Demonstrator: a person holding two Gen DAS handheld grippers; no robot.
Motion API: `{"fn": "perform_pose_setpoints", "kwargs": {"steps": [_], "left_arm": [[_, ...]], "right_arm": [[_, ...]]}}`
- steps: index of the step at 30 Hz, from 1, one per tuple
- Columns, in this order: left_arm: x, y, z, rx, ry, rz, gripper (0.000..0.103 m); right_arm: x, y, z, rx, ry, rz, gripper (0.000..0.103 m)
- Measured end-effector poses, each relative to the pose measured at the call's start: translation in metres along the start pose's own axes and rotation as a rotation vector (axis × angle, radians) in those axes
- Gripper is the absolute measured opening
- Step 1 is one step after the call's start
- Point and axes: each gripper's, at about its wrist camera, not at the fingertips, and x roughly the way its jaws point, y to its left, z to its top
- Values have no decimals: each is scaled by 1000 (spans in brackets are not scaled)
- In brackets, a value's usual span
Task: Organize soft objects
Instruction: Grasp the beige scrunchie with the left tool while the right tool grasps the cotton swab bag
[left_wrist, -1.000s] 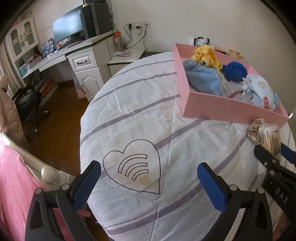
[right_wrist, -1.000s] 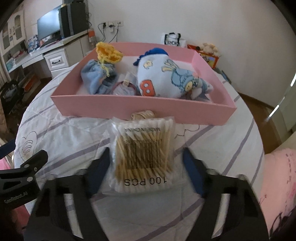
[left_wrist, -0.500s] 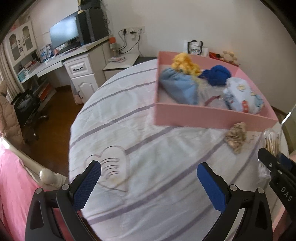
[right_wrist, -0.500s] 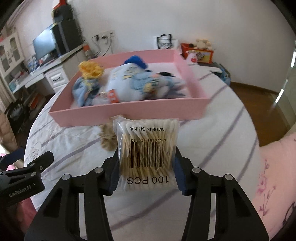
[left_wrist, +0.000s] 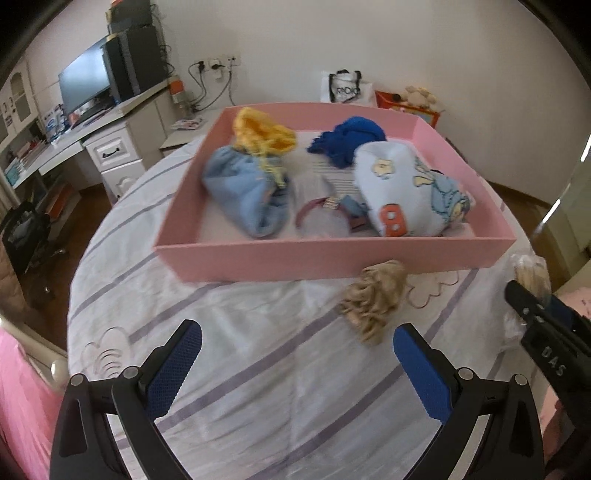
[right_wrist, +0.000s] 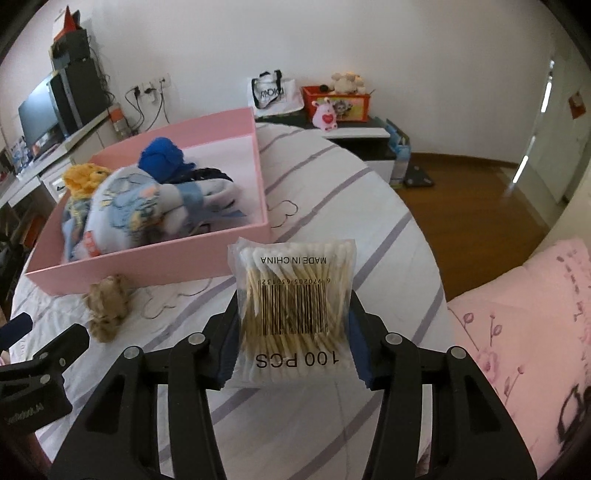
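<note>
Meanwhile, right tongs (right_wrist: 293, 317), easing open, pinch the cotton-swab pack (right_wrist: 293, 308) mid-frame; left tongs (left_wrist: 295, 363) gape empty at lower frame.

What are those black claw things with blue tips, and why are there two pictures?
A person holds a gripper in each hand, each carrying a camera looking along its fingers. One picture comes from the left gripper, which is open and empty. The other comes from the right gripper, which clamps a bag of cotton swabs, though its jaws are opening slightly. On the striped bedspread sits a pink box holding soft clothes, with a beige scrunchie lying just outside it.
</note>
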Motion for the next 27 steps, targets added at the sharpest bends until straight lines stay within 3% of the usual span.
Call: {"fn": "perform_pose_setpoints", "kwargs": {"steps": [5,8,12,15,17,18,19,20,23,27], "left_arm": [[19,-13,10,-2,28,9,103],[30,-20,16,-6,43,6,103],[45,-27,20,-6,61,-16,103],[54,-26,20,-35,35,-50,96],[62,-25,20,-47,26,-68,82],[62,-26,19,-42,2,-42,75],[61,-26,18,-34,-18,-25,57],[61,-27,18,-28,-21,-22,51],[60,-31,15,1,-28,-35,30],[59,-34,10,28,-40,-38,24]], "right_arm": [[22,-4,2,-4,40,7,84],[34,-6,-1,-15,57,10,93],[36,-4,-4,-39,36,-2,95],[35,-8,-5,-13,23,-2,95],[33,-9,-6,-14,16,-11,85],[32,-8,-7,-21,8,-17,82],[31,-8,-8,-26,1,-14,72],[29,-7,-8,-31,-6,-12,64],[26,-7,-9,-22,-12,-17,54],[24,-8,-9,-32,-16,-16,48]]}}
